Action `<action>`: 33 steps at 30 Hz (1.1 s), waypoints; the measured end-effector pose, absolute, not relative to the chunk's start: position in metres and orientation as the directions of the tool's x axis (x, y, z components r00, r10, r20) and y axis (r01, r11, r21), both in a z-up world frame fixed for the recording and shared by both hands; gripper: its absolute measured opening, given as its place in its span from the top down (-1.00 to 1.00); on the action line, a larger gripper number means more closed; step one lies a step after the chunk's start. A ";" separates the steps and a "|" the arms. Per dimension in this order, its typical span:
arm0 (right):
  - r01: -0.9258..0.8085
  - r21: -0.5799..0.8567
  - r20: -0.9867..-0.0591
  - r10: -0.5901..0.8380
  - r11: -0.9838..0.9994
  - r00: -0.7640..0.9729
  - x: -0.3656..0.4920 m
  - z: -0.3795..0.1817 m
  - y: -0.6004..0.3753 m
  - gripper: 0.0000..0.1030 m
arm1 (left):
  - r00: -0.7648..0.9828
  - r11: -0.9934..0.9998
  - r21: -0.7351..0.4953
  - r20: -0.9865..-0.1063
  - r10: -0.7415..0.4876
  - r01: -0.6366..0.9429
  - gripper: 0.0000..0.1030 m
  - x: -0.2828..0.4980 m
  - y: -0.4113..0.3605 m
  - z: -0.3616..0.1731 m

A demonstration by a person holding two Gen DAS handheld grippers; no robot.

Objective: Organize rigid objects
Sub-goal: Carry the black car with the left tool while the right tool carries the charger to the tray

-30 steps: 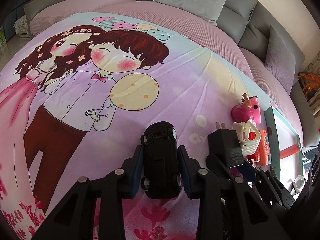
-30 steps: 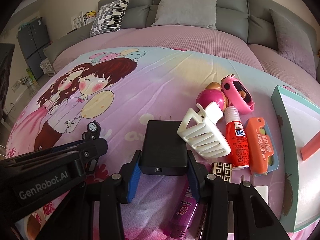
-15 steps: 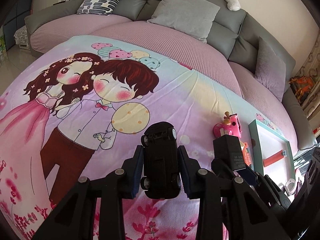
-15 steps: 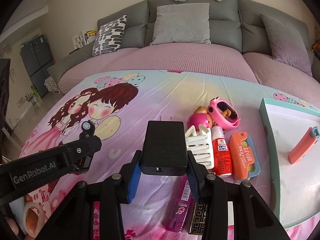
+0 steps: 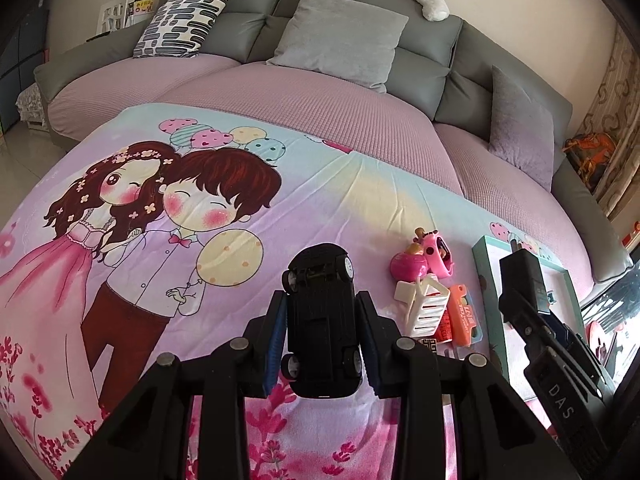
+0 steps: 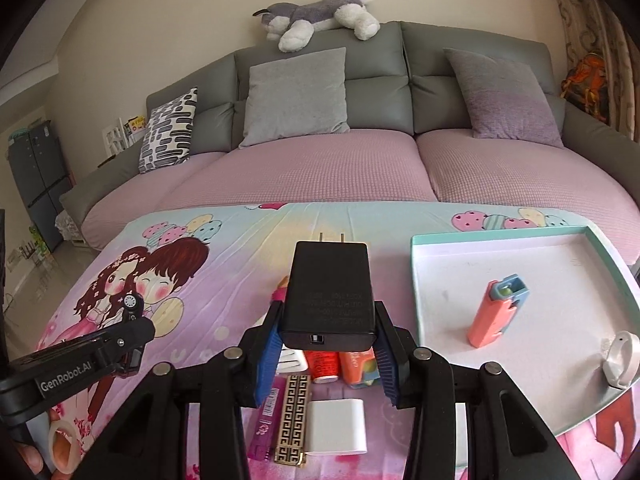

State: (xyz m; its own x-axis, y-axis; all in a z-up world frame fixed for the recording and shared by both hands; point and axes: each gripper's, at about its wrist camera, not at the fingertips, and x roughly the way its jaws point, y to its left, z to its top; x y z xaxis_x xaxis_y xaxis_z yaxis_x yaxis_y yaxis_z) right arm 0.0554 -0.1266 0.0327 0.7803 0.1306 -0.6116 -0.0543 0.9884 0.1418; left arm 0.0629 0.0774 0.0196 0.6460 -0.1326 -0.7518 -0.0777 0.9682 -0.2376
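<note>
My left gripper (image 5: 320, 338) is shut on a black toy car (image 5: 320, 312), held belly up above the cartoon-print cloth. My right gripper (image 6: 328, 344) is shut on a black plug adapter (image 6: 329, 296) with its prongs pointing away, raised above a cluster of small items. The adapter also shows in the left wrist view (image 5: 524, 280), over the tray. The teal-rimmed tray (image 6: 416, 276) lies to the right and holds a salmon and blue lighter-like item (image 6: 496, 312) and a white ring (image 6: 620, 356).
On the cloth lie a white clip (image 5: 420, 308), a red glue bottle (image 6: 324, 364), an orange case (image 5: 464, 316), pink toys (image 5: 424, 256), a white cube (image 6: 336, 426), a patterned bar (image 6: 290, 416) and a purple stick (image 6: 266, 420). A grey sofa (image 6: 360, 92) stands behind.
Both grippers have lifted with their objects and tilted up, so the sofa back and plush dog come into view. The right gripper has moved toward the tray.
</note>
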 end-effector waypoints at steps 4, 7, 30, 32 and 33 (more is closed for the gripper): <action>0.018 0.145 -0.613 0.076 0.989 0.786 0.055 0.034 -0.154 0.13 | 0.629 0.975 -0.220 -0.761 -0.159 -0.020 0.32 0.067 0.051 0.019; 0.068 0.133 -0.609 0.028 0.989 0.793 0.053 0.036 -0.172 0.13 | 0.618 0.979 -0.202 -0.766 -0.179 0.034 0.32 0.068 0.027 0.020; 0.455 0.166 -0.690 -0.226 0.875 0.688 0.024 0.018 -0.312 0.13 | 0.518 0.928 -0.115 -0.802 -0.298 0.355 0.31 0.086 -0.149 0.020; 0.469 0.172 -0.693 -0.232 0.866 0.682 0.021 0.016 -0.318 0.13 | 0.512 0.925 -0.115 -0.805 -0.300 0.362 0.31 0.087 -0.157 0.017; 0.474 0.176 -0.696 -0.231 0.863 0.679 0.021 0.015 -0.320 0.13 | 0.510 0.925 -0.115 -0.806 -0.301 0.363 0.31 0.088 -0.160 0.016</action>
